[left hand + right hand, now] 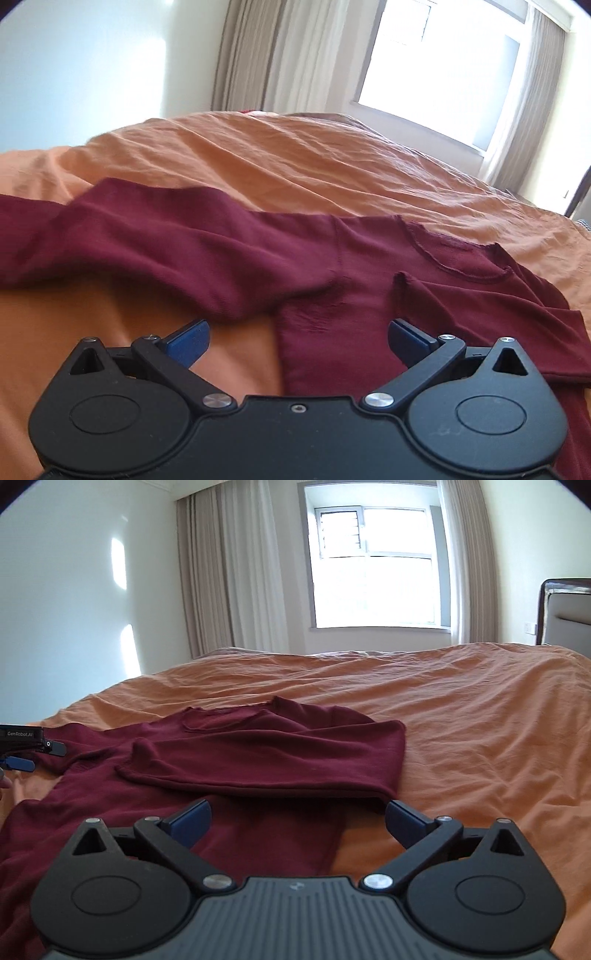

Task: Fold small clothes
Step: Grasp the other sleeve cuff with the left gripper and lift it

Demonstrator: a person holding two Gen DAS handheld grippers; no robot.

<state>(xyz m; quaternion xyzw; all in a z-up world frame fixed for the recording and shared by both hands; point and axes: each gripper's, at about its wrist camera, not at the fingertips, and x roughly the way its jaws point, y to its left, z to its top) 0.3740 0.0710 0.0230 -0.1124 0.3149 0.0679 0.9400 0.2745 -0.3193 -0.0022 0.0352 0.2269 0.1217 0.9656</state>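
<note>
Both grippers, left gripper (298, 334) and right gripper (298, 814), hover with fingers spread wide, empty, over maroon shirt (258, 753) lying partly folded on orange bedsheet (480, 720).

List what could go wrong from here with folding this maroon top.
The folded-over side lies loose with both grippers open, right gripper and left gripper, so it may slide back. The other sleeve lies bunched and could fold crooked. The wrinkled orange bedcover could drag up with the cloth in a low pinch.
</note>
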